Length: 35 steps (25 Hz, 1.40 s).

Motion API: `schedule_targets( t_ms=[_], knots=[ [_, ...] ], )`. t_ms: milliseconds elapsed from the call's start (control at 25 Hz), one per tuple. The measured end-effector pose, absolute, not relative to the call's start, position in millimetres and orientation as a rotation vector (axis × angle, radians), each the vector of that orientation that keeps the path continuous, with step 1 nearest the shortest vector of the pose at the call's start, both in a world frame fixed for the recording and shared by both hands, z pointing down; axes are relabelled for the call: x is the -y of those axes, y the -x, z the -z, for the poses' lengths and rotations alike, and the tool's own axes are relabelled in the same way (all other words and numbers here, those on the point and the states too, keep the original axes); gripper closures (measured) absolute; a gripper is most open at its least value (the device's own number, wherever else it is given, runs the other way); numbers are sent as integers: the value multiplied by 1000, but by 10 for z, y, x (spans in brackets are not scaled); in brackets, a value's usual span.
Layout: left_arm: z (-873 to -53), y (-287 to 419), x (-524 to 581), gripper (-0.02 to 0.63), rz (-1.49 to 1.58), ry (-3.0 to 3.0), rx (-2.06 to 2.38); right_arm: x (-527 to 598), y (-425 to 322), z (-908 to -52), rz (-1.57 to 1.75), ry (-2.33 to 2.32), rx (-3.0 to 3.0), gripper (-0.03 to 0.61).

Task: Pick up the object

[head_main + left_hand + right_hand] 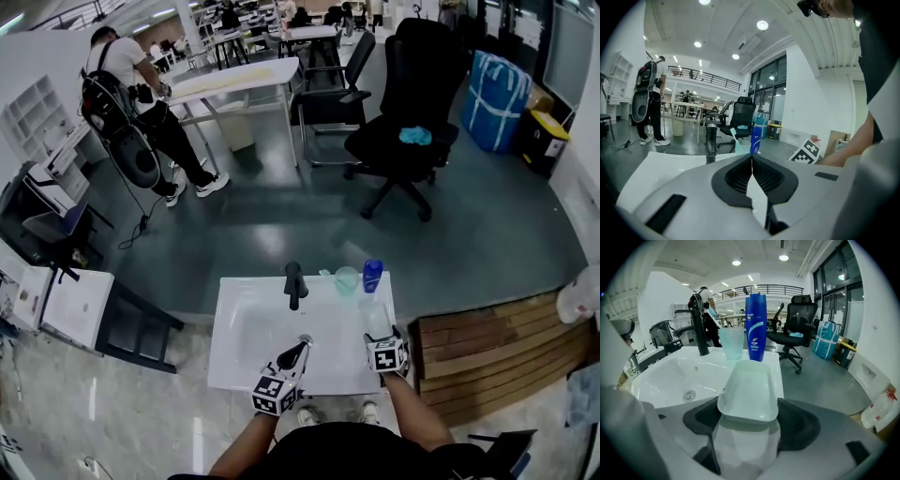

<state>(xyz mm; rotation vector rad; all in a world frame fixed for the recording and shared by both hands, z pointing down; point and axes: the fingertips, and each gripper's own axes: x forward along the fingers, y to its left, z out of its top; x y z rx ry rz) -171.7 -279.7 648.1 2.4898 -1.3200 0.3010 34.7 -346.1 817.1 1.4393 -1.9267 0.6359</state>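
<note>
A shallow white soap dish [747,390] rests on the right rim of a white sink [661,376]. My right gripper [748,405] has its jaws on either side of the dish's near end, and the pads look pressed against its sides. The head view shows the dish [377,319] just ahead of the right gripper [382,341]. My left gripper [302,344] hovers over the front of the basin [244,328]. It is shut [752,158] with nothing between its pads.
At the back of the sink stand a black tap [295,281], a clear cup [347,279] with a toothbrush and a blue bottle [372,275]. Wooden planks [497,347] lie to the right, and a white cabinet [75,305] to the left. A black office chair [412,103] and a person [131,103] stand beyond.
</note>
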Motion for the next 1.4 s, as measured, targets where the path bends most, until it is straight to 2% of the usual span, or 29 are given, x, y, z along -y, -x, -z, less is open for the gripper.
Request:
schedule_targets(
  t_ms=[440, 960, 1400],
  knots=[
    [-6474, 1657, 2737, 594, -304, -2486, 1307, 3415, -366, -7738, -564, -1476, 2013, 196],
    [-6274, 1566, 2713, 592, -232, -2505, 1314, 3404, -262, -6586, -385, -1575, 2240, 195],
    [-6159, 1627, 2721, 592, -208, -2528, 1361, 3216, -245, -5977, -276, -1649, 2333, 195]
  ],
)
